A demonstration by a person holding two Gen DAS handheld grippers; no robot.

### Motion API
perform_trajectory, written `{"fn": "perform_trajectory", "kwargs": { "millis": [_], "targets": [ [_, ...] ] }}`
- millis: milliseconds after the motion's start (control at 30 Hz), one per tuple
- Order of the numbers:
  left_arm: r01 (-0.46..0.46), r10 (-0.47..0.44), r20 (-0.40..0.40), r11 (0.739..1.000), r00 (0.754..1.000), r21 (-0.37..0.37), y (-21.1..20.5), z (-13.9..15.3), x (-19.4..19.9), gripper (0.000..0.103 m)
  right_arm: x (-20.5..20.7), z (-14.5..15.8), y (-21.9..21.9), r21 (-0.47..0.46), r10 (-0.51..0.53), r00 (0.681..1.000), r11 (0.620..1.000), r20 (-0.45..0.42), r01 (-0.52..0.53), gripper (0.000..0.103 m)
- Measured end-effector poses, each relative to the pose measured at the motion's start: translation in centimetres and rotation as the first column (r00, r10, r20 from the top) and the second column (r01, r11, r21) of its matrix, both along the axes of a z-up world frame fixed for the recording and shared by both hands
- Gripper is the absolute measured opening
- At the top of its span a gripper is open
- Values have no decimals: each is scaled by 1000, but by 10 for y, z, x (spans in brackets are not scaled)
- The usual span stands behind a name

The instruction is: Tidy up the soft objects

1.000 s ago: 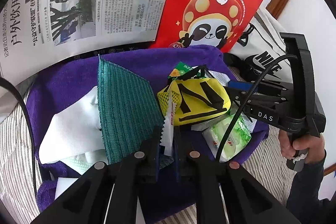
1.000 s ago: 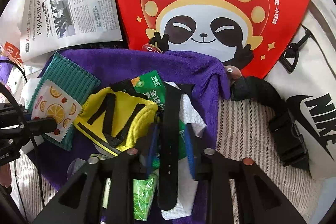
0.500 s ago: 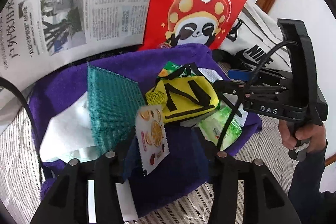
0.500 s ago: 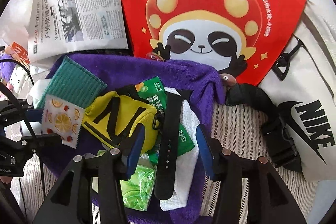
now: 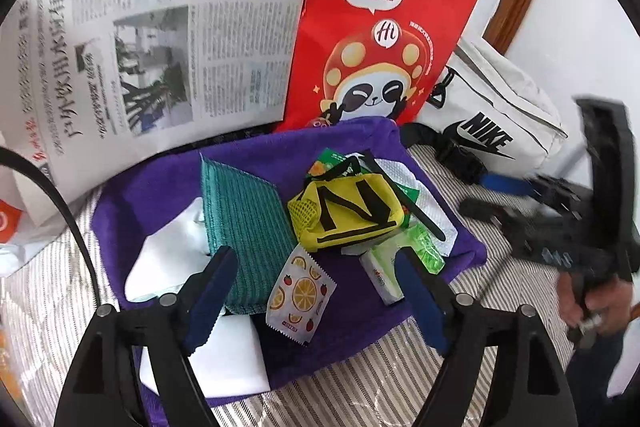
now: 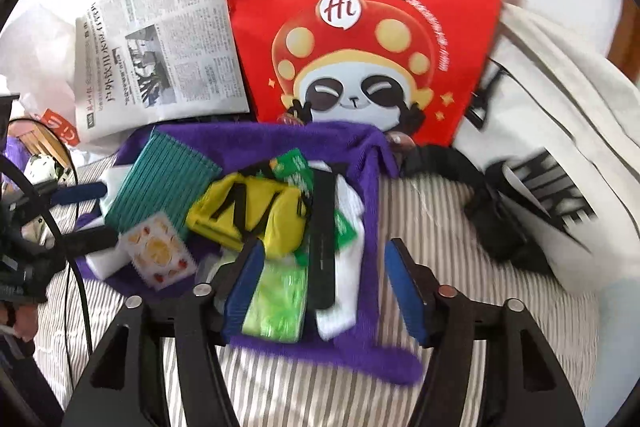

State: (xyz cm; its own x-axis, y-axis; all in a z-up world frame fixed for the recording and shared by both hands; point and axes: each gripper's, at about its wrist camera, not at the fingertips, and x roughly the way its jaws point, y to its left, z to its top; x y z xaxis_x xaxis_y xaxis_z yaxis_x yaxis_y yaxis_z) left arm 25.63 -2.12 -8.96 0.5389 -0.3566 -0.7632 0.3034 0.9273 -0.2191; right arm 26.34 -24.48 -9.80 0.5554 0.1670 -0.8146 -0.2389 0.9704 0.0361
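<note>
A purple towel [image 5: 160,187] lies spread on the striped sheet with soft items piled on it. On it are a teal cloth [image 5: 244,227], a yellow pouch [image 5: 352,215], a fruit-print sachet [image 5: 300,295], a green tissue pack [image 5: 400,263] and a black strap [image 6: 324,235] on white cloth. My left gripper [image 5: 314,259] hovers above the sachet, its jaws opening, and the pads touch nothing. My right gripper [image 6: 325,251] hangs over the strap, jaws also opening and clear of it. The right gripper [image 5: 476,195] shows blurred at the right of the left wrist view.
A red panda paper bag [image 6: 360,27] and a newspaper [image 5: 140,47] stand propped behind the towel. A white Nike bag [image 6: 560,167] with a black buckle strap [image 6: 492,227] lies to the right. Striped bedding [image 6: 440,211] surrounds the towel. A hand [image 5: 600,303] grips the right tool.
Both grippers opened and lifted away. The left one let go of the fruit sachet, which now lies on the towel. The right one let go of the black strap.
</note>
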Motion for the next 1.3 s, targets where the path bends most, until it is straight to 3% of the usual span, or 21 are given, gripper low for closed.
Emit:
{"fn": "perform_trajectory", "kwargs": {
  "millis": [67,133,200,333,533,967,1300],
  "targets": [
    [-10,10,7,1000,1000,24,-4,6,-4,82,-16,3,1,-20,-31,1000,999,1,31,70],
    [-19,18,17,998,1000,53,-10,13,-7,88,-38,11,-1,-11,-42,999,999,17,42,84],
    [-25,23,31,996,999,86,-16,20,-14,94,-55,17,-1,9,-42,999,999,14,42,86],
    [-38,35,21,987,999,159,-27,31,-35,95,-91,32,1,-24,-64,997,998,44,66,92],
    [-81,78,28,988,997,132,-24,49,-81,96,-129,47,-1,-1,-103,993,995,59,103,93],
    [-203,195,77,972,978,118,-20,53,-178,96,-196,63,-15,39,-139,987,990,86,136,94],
    [-242,235,87,967,968,86,-13,56,-207,96,-223,65,-20,25,-138,986,990,97,136,94]
  ]
}}
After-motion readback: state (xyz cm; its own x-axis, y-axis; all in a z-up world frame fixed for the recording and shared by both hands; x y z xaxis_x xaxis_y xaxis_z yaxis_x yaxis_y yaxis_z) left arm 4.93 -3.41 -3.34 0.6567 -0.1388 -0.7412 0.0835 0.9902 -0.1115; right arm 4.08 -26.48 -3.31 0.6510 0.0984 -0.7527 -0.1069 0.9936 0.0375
